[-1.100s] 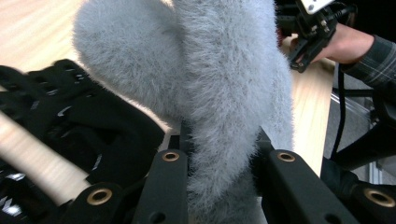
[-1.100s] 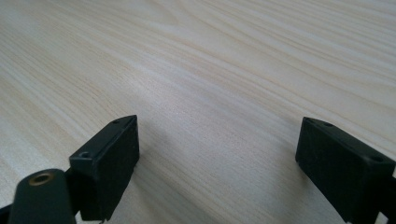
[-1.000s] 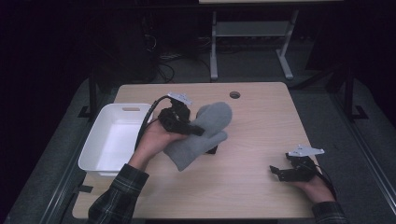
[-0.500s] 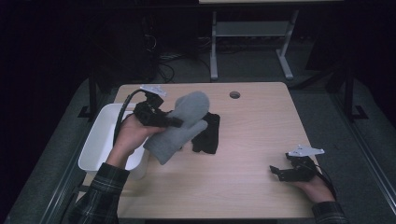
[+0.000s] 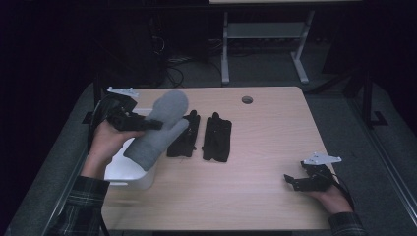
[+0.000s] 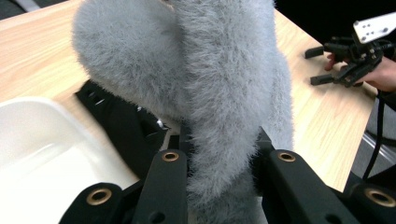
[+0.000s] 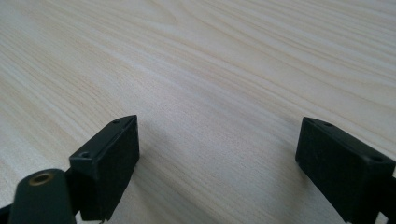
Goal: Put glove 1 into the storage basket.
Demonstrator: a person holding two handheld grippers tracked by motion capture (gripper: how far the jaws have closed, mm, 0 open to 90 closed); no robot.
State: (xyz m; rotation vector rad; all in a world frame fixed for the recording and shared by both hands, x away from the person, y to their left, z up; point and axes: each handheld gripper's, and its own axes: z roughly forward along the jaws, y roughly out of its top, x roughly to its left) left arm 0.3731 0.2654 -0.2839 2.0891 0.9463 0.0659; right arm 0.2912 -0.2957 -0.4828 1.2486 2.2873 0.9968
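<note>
- High view: your left gripper clamps a fluffy grey mitten, rounded at the far end, held in the air over the near right corner of the smooth white tub at the table's left.
- Left gripper view: both black jaws press into the mitten's shaggy pile.
- Two flat black gloves lie side by side on the pale wood-grain table, just right of the mitten.
- Your right gripper rests near the right edge, jaws wide apart and holding nothing.

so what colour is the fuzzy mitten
Grey mitten, fuzzy all over; the left gripper view shows it best.
</note>
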